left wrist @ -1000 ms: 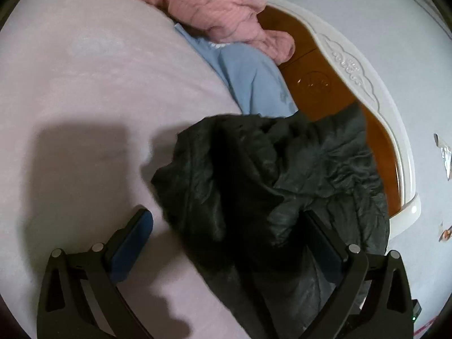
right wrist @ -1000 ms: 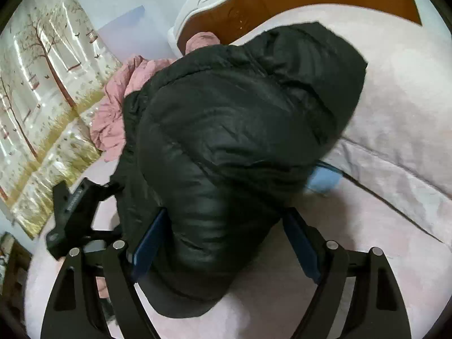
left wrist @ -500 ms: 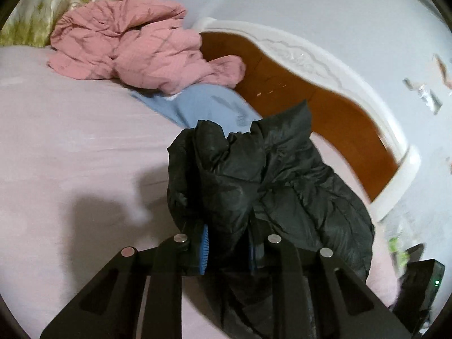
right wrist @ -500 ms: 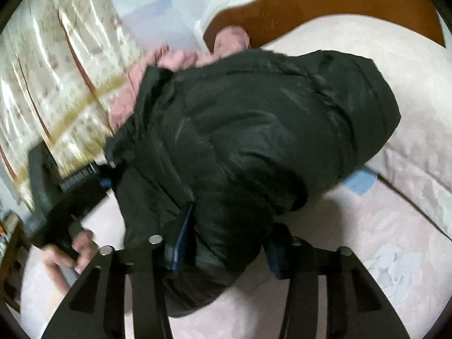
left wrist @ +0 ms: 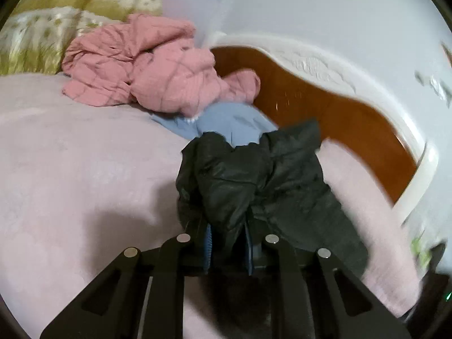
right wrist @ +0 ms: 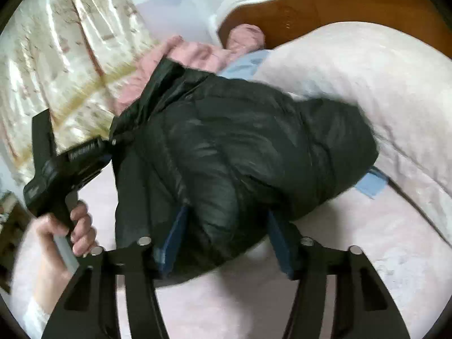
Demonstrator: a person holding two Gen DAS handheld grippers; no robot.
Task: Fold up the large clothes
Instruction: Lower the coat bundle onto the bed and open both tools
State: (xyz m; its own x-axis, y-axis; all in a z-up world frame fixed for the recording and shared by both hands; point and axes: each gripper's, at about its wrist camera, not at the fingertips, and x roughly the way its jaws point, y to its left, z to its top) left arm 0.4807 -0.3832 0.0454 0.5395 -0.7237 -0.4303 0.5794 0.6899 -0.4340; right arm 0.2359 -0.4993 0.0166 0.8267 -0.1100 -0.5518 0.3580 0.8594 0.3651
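A black puffy jacket [left wrist: 254, 175] lies bunched on the pink bed [left wrist: 70, 155]. My left gripper [left wrist: 227, 226] has its blue pads pinching a thick fold at the jacket's near edge, lifted off the sheet, and its jaws are closing. In the right wrist view the jacket [right wrist: 240, 147] bulges between the pads of my right gripper [right wrist: 227, 212], which press its sides while the jaws are opening. At the left of that view a hand [right wrist: 79, 226] holds the other tool, whose tip is buried in the jacket's edge.
A crumpled pink garment [left wrist: 147, 70] and a light blue one [left wrist: 226, 121] lie beyond the jacket by the wooden headboard [left wrist: 339, 107]. A pale pink pillow [right wrist: 367, 84] sits to the right of the jacket. A curtain with a tree print [right wrist: 56, 56] hangs on the left.
My left gripper went from wide open to pinched on a jacket fold, then rose and rolled. My right gripper closed in on the jacket's bulge, then widened slightly. The jacket shifted and lifted.
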